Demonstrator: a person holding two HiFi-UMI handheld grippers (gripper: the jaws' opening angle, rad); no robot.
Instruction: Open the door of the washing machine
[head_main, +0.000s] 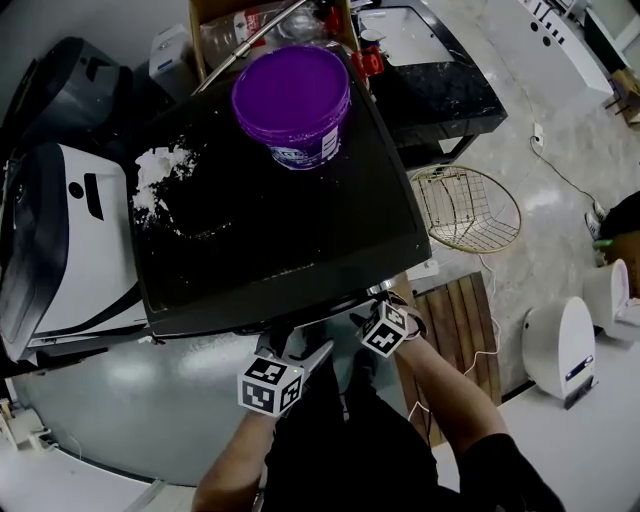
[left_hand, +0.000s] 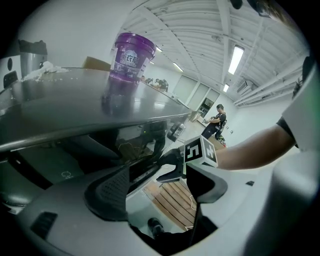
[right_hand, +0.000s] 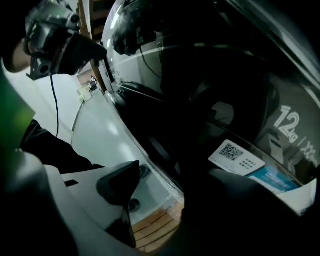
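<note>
1. Head view: looking steeply down on the black top of the washing machine, a purple bucket parked at the back and spilled white powder by the left edge. No sight of the door here, on the front face beneath the near edge. Both left tongs and right tongs tucked under that edge, apparently to reach the front.
2. Left gripper view: left tongs released, jaws wide apart, gripping nothing; only a wooden slat mat on the floor and the right tongs' marker cube showing through the gap. Held just beside the other pair, probably free to help once the door gives.
3. Right gripper view: close against the door, dark glass filling the view, a white code sticker low on it. Right tongs partly apart, one jaw either side of the door's edge, angled down as if to catch the handle; no pad seen pressing, so not yet clenched. Door apparently not yet swung out.
</note>
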